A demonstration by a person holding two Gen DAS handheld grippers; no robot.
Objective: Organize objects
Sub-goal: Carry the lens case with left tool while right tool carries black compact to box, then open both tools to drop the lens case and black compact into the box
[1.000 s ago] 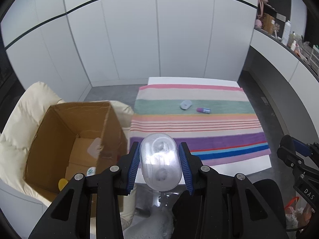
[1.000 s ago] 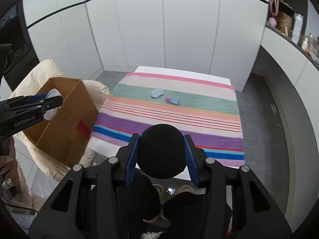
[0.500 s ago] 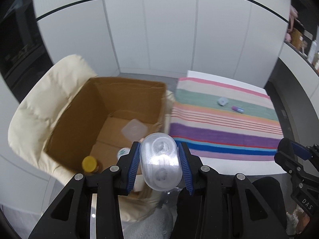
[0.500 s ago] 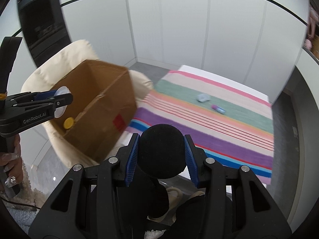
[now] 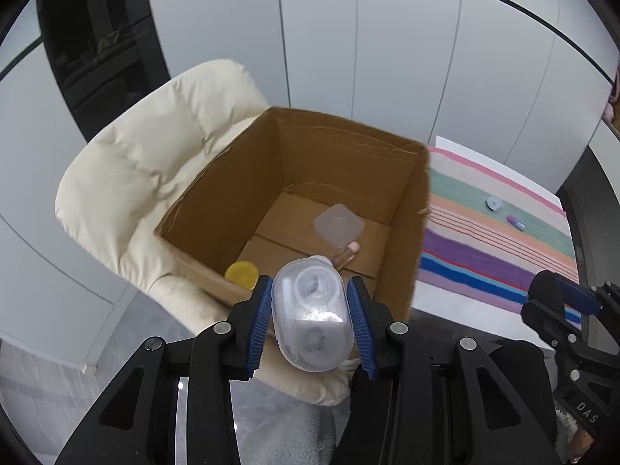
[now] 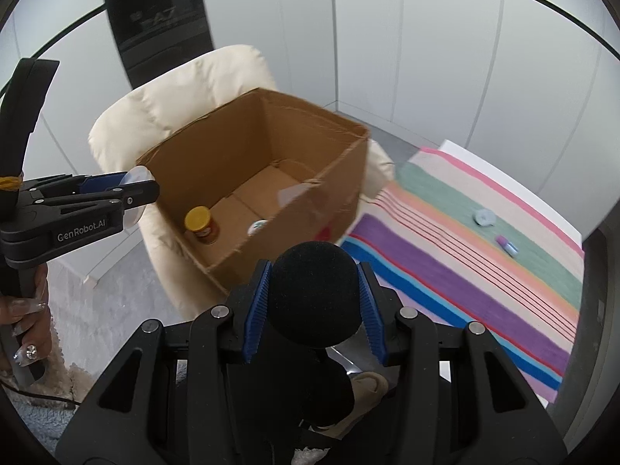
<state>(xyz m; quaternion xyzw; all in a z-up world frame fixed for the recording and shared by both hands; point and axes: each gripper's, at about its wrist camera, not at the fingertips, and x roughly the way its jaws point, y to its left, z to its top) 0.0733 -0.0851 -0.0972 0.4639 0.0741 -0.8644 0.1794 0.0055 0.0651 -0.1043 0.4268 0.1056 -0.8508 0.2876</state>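
Note:
My left gripper is shut on a clear oval plastic case, held above the near edge of an open cardboard box. The box also shows in the right wrist view. My right gripper is shut on a black foam ball, near the box's front right corner. Inside the box are a yellow-lidded jar, a clear square lid and a small tube. The left gripper is also seen at the left of the right wrist view.
The box rests on a cream padded armchair. To the right a table with a striped cloth holds a pale blue round item and a small purple-capped tube. White cabinet walls stand behind; a dark panel is at the upper left.
Both grippers have swung left, from facing the striped table to facing the open box. The left gripper with the clear case now hangs over the box's near edge. Both grips are unchanged.

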